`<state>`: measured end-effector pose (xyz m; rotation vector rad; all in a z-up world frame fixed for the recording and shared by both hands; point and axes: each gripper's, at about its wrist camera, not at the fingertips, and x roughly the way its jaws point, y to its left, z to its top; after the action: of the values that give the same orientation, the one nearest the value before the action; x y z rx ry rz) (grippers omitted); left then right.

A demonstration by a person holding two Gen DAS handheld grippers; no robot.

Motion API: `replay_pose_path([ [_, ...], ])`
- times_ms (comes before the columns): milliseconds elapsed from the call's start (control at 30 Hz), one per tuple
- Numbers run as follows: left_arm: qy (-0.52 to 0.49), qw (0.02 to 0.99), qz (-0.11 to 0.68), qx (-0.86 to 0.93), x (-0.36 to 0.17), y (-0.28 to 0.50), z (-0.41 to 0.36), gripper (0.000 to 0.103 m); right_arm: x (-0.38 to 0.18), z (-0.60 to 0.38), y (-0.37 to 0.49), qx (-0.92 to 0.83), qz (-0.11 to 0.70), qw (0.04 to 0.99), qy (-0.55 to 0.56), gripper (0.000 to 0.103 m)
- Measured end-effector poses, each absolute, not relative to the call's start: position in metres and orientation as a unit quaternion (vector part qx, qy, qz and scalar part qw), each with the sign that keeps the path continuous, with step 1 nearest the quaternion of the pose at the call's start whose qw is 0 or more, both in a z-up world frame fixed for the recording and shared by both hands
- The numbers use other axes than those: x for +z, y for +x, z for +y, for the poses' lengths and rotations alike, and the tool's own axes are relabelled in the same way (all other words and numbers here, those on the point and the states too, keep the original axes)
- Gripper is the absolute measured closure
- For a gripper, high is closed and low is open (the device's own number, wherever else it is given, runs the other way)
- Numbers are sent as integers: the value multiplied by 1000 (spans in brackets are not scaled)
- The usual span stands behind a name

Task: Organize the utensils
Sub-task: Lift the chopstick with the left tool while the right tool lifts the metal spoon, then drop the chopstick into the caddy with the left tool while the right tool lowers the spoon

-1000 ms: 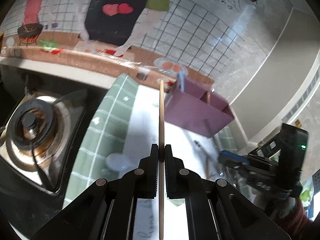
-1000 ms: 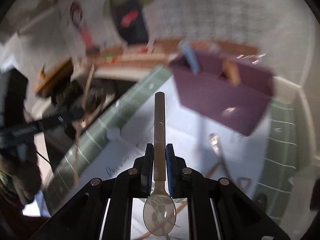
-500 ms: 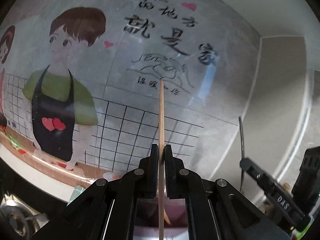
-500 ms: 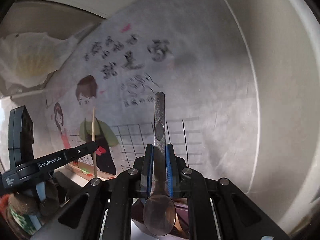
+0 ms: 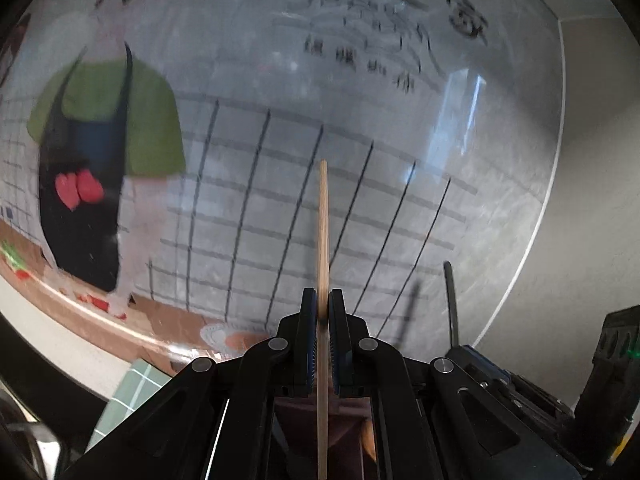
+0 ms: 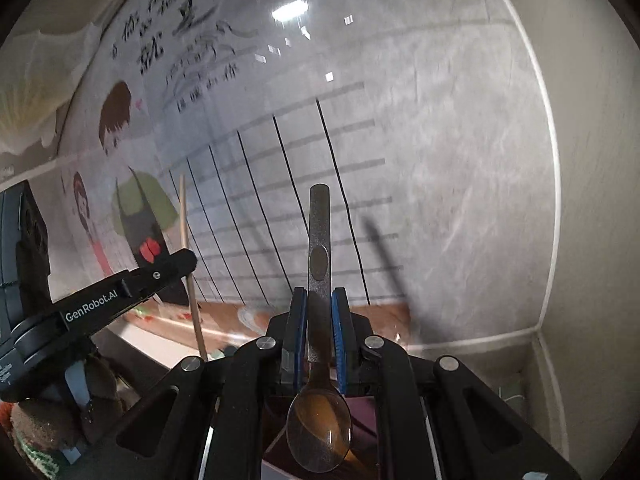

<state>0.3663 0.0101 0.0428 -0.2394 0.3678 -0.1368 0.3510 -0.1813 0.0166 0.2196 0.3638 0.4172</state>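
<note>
Two grippers face a glossy wall: the left gripper (image 5: 322,304) is clamped tight on one wooden chopstick (image 5: 323,232) standing upright between its blue pads, and the right gripper (image 6: 319,304) is pinched on one metal spoon (image 6: 319,360), handle up, bowl toward the camera. Below them shows a purple organizer (image 6: 362,412). The left gripper's arm reads "GenRobot.AI". Beyond, a green-tiled counter (image 5: 130,392), then the wall mural (image 5: 112,128) with two cartoon figures, a grid and blurred Chinese writing
</note>
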Motion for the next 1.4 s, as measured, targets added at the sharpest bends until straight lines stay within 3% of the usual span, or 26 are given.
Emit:
replay_pose_path([
  [167,-107,970,197,-87,25,366,3,93,-1,-188,354,205,208,949,119,86],
  [200,-105,968,205,-95,23,364,3,89,-3,-190,353,209,223,944,122,83],
  [267,-101,964,225,-102,24,360,5,64,-1,-195,346,206,235,942,121,76],
  [333,-103,959,239,-110,30,352,11,59,6,-203,334,200,236,944,114,76],
  [600,-74,928,349,-106,29,296,58,58,26,-225,269,186,277,941,58,66],
  [767,-108,882,446,-105,-29,258,92,57,-5,-219,230,181,349,920,5,64],
  [1000,-123,864,485,-59,-60,205,108,57,-64,-190,218,190,429,880,-72,63],
  [1100,-136,854,500,-49,-63,193,112,57,-79,-173,229,208,440,869,-88,63],
  [1200,-161,845,507,-50,-65,185,118,57,-87,-168,250,213,457,860,-76,71],
  [1400,-217,821,527,-20,-83,193,129,57,-103,-173,261,208,482,849,-66,77],
])
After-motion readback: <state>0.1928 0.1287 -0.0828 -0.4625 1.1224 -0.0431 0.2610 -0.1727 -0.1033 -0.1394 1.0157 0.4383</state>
